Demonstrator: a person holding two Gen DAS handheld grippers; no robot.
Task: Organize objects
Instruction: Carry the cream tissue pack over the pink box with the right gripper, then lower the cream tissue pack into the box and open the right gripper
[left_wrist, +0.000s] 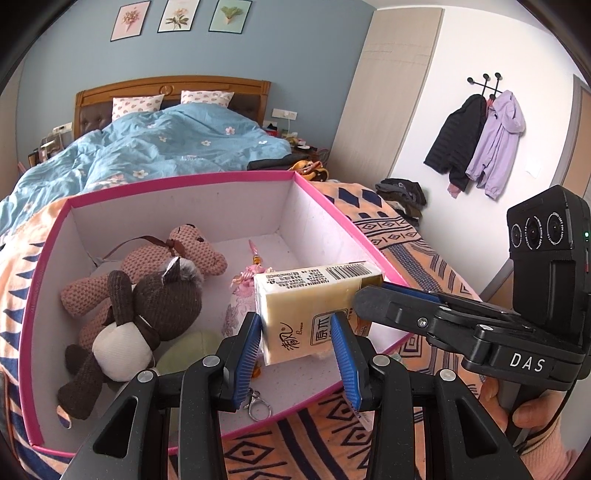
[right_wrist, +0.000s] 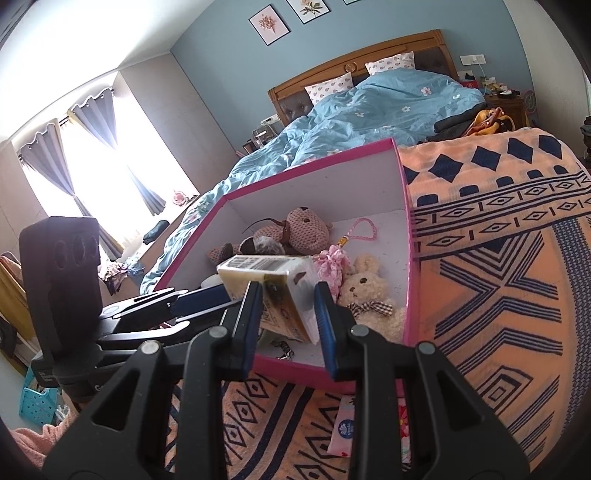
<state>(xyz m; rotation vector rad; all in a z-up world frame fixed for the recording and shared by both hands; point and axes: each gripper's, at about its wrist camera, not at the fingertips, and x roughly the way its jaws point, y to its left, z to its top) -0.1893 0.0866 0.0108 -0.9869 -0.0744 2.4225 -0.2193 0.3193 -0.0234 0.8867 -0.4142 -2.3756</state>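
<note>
A cream tissue pack hangs over the near right part of a pink-rimmed white box on the bed. My left gripper is shut on one end of the pack. My right gripper is shut on the other end; it shows at the right of the left wrist view. In the box lie a pink knitted bear, a dark brown plush, a cream plush bunny, a pink fabric charm, a pink strap and a key ring.
The box sits on an orange patterned blanket. A blue duvet covers the bed behind. A pink packet lies on the blanket by the box's near wall. Jackets hang on the right wall.
</note>
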